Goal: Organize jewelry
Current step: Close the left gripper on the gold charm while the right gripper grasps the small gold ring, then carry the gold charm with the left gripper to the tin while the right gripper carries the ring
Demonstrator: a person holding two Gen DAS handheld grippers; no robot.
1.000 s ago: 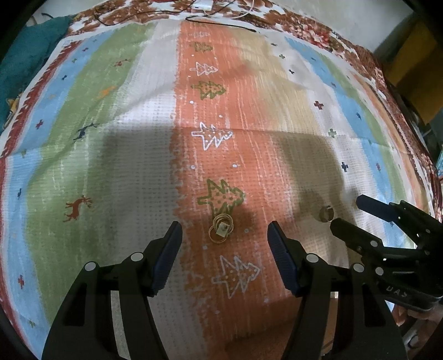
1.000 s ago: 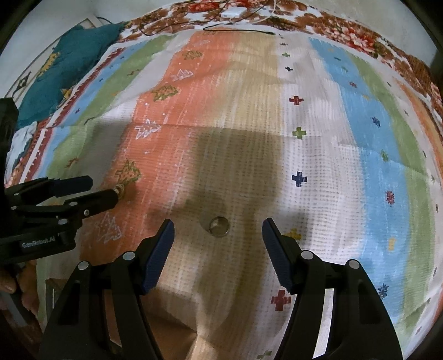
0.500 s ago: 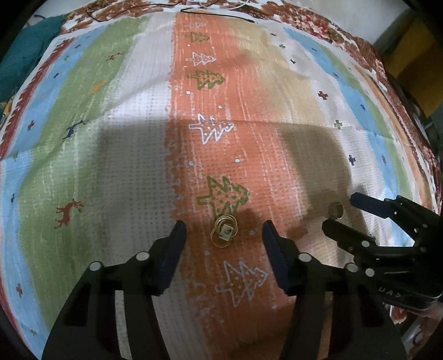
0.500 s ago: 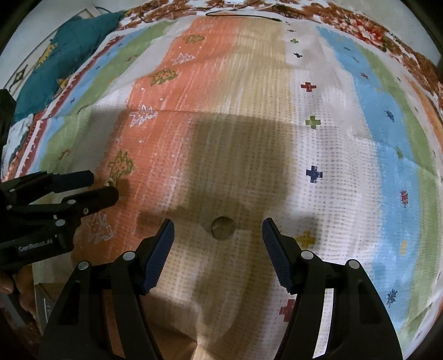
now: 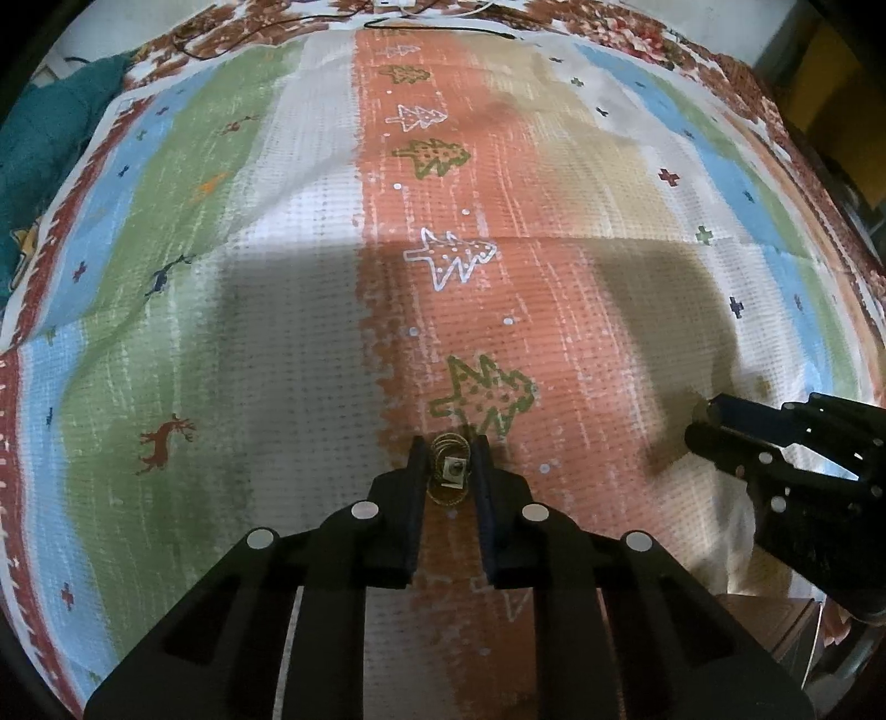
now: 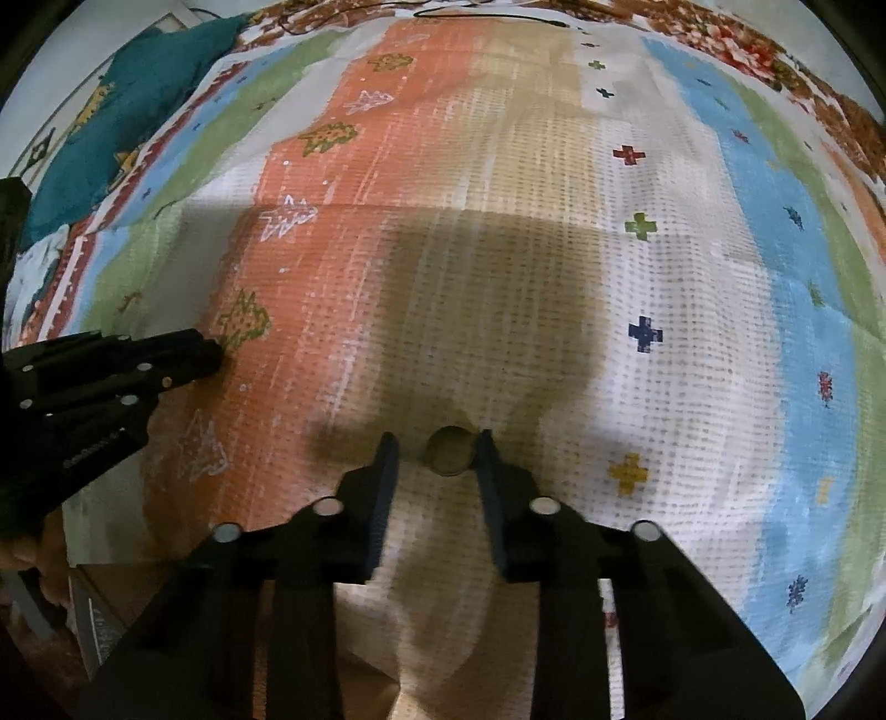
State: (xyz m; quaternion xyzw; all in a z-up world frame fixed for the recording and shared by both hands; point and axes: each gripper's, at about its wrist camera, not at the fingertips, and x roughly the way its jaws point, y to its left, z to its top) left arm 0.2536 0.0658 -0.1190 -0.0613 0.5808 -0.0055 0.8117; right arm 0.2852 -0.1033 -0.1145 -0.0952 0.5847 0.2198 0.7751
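Note:
A pair of gold hoop earrings on a small card [image 5: 449,468] lies on the orange stripe of the bedspread. My left gripper [image 5: 449,455] has its fingers closed in tight on both sides of it. A small round ring [image 6: 449,451] lies on the beige stripe. My right gripper [image 6: 437,451] has narrowed around it; its right finger touches the ring, and a gap remains on the left. The right gripper also shows in the left wrist view [image 5: 714,423], and the left gripper in the right wrist view [image 6: 205,349].
A striped patterned bedspread [image 5: 277,277] covers the bed. A teal pillow [image 6: 138,111] lies at the far left. A black cable [image 5: 443,27] runs along the far edge. The bed's near edge and a cardboard piece [image 6: 111,609] are below the grippers.
Both grippers have moved down and forward onto their items and closed from wide open. The left has closed on the earrings; the right has narrowed around the ring.

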